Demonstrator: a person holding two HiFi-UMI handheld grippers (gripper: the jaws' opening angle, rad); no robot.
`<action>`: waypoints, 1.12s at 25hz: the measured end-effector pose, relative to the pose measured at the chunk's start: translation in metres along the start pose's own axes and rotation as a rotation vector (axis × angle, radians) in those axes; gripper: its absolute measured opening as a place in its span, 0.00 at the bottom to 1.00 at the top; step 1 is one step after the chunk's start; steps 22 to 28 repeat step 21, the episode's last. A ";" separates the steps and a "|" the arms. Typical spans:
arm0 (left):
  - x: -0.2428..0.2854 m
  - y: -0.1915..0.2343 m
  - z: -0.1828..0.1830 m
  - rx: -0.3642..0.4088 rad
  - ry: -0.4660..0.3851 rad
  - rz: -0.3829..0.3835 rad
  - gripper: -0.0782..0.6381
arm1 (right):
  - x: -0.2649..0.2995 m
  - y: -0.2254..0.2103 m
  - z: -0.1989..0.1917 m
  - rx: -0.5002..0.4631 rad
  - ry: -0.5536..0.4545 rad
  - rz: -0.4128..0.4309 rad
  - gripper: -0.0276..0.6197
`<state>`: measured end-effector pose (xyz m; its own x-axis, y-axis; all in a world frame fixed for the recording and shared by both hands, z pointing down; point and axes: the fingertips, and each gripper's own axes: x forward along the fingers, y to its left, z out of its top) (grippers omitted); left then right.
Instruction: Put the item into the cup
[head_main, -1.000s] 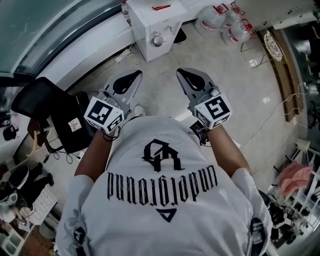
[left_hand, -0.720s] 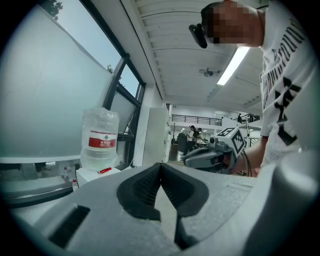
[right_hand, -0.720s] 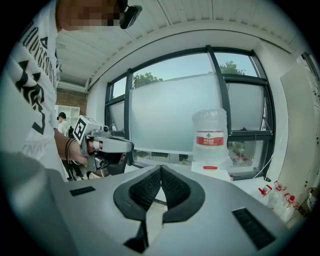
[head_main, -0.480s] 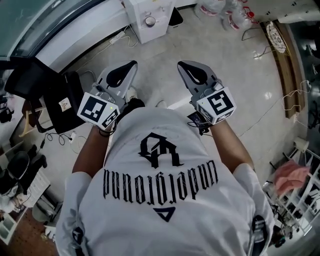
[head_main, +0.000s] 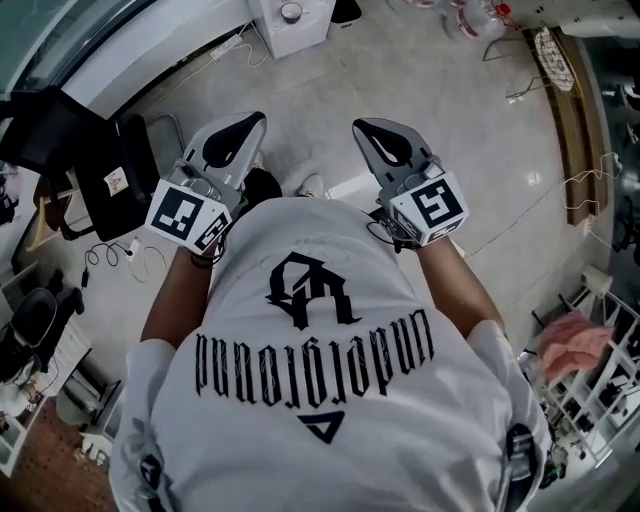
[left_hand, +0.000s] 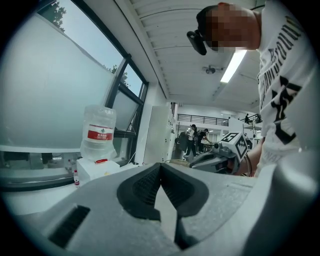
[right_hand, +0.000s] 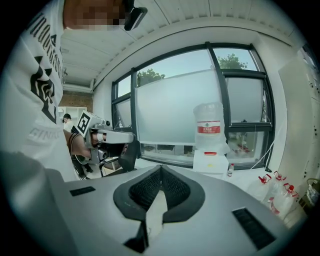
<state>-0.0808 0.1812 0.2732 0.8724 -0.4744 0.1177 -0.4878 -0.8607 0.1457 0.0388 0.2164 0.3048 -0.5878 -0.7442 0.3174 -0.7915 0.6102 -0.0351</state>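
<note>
The left gripper (head_main: 232, 138) and right gripper (head_main: 386, 142) are held closed on nothing (neither cup nor item is shown), so no step can be judged.

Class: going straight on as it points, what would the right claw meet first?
For the right claw, the way looks free up to the window ledge, left of the water dispenser; depth unclear.

Nothing really legible here. The shirt (head_main: 320, 410) has a row of gothic lettering (upside down in the head view), and the water jug (right_hand: 210, 125) has a red label, both unreadable.
</note>
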 end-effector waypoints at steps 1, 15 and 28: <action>-0.001 -0.002 0.000 0.001 -0.001 0.000 0.13 | -0.001 0.003 -0.001 0.000 0.001 0.004 0.07; 0.001 -0.015 -0.005 -0.015 -0.006 -0.015 0.13 | -0.009 0.003 0.000 0.005 -0.015 -0.005 0.07; 0.004 -0.010 -0.006 -0.015 -0.004 -0.019 0.13 | -0.002 -0.001 0.003 -0.001 -0.019 0.003 0.07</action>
